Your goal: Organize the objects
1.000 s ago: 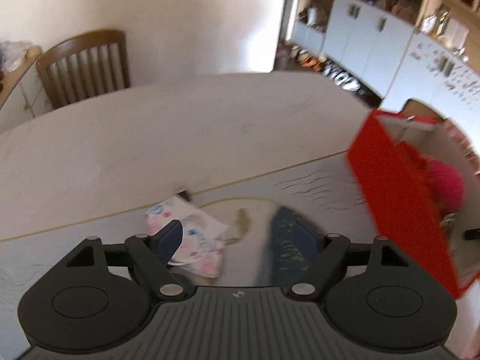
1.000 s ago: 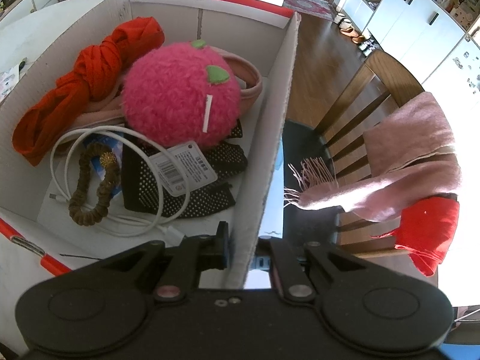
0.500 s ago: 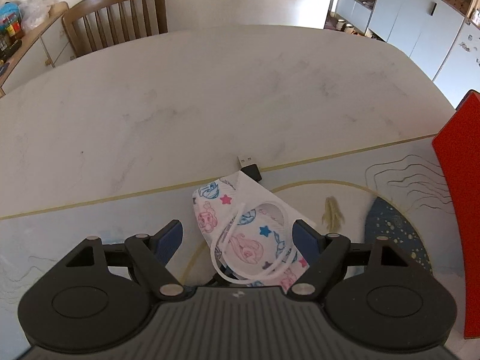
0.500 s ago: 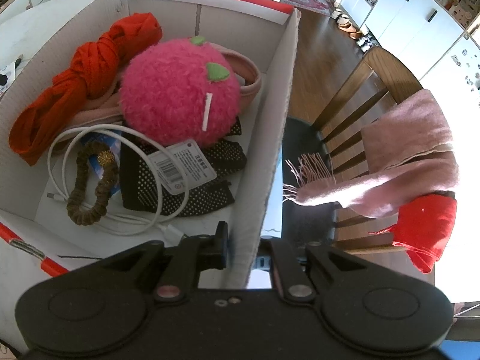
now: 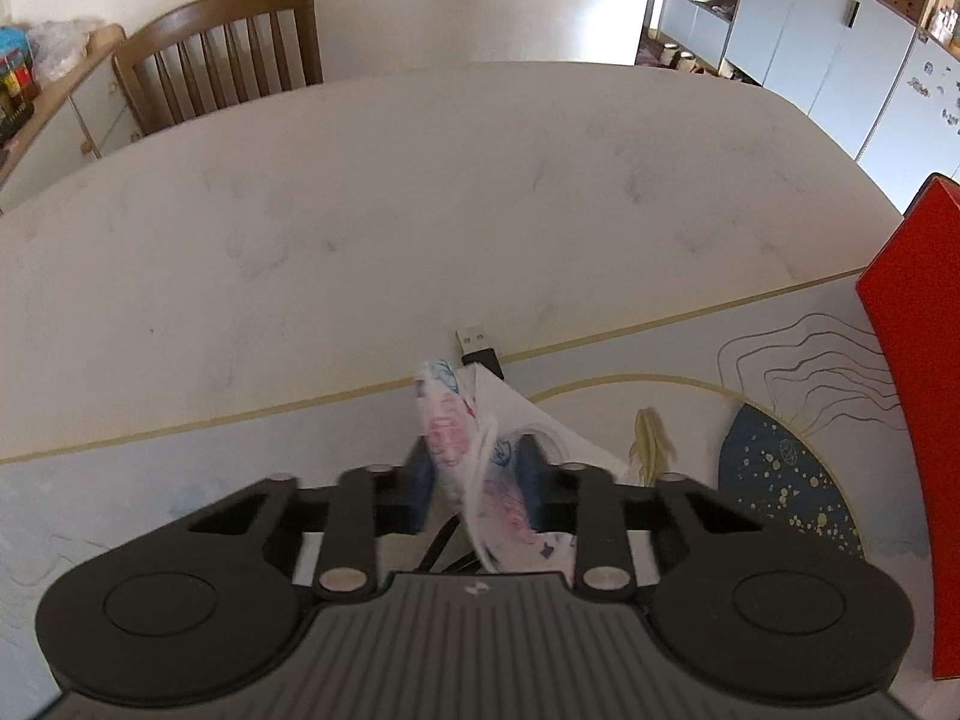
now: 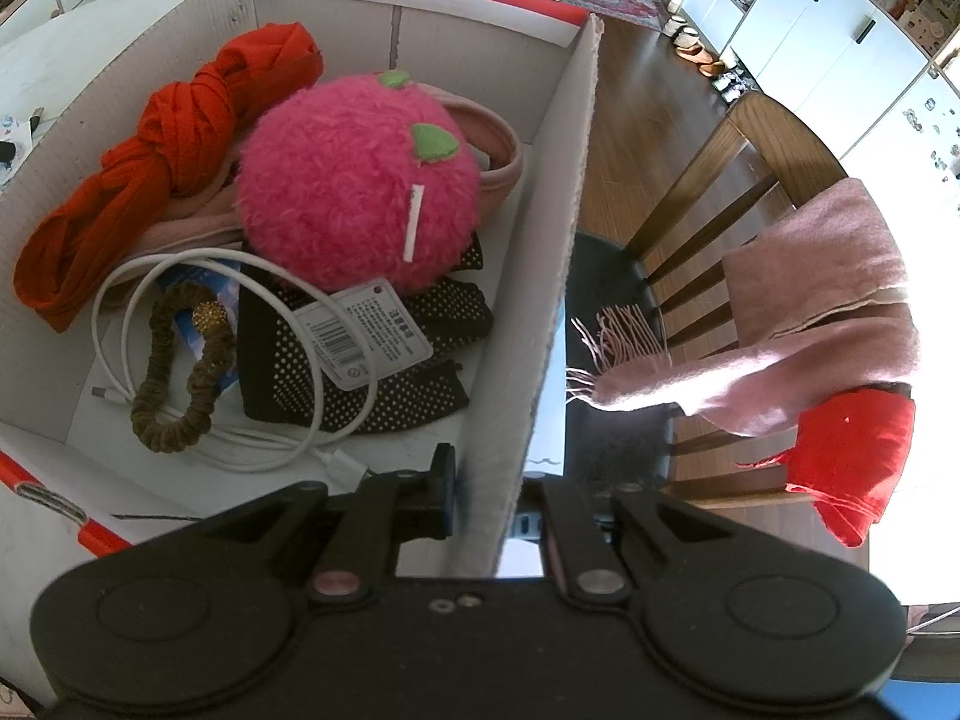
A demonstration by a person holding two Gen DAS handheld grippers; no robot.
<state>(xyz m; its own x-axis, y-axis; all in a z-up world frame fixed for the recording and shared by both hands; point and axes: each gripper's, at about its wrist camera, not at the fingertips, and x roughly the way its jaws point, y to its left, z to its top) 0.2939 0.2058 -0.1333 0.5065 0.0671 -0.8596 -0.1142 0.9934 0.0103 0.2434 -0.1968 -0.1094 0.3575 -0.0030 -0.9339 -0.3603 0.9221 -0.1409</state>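
- Now the left tool (image 5: 474, 468) is pinching a printed face mask (image 5: 480, 468) between its blue pads; its jaws have just been closing, and the mask is standing folded up between them.
- Just behind the mask, a black USB plug (image 5: 477, 348) is lying on the bench (image 5: 420, 192), near the gold line of the patterned mat (image 5: 180, 480).
- At the right edge of that view, the red side of the box (image 5: 912, 420) is standing on the mat.
- Meanwhile the right tool (image 6: 498, 498) is clamping the box's white cardboard wall (image 6: 558, 276), one pad inside and one outside.
- Inside the box are sitting a fluffy pink ball (image 6: 354, 180) with a paper tag (image 6: 360, 336), a knotted red cloth (image 6: 162, 162), a white cable (image 6: 240, 450), a brown hair tie (image 6: 174, 390) and a black dotted cloth (image 6: 384, 384).
- Beyond the wall, a pink scarf (image 6: 810, 312) is hanging over a wooden chair (image 6: 708, 180).
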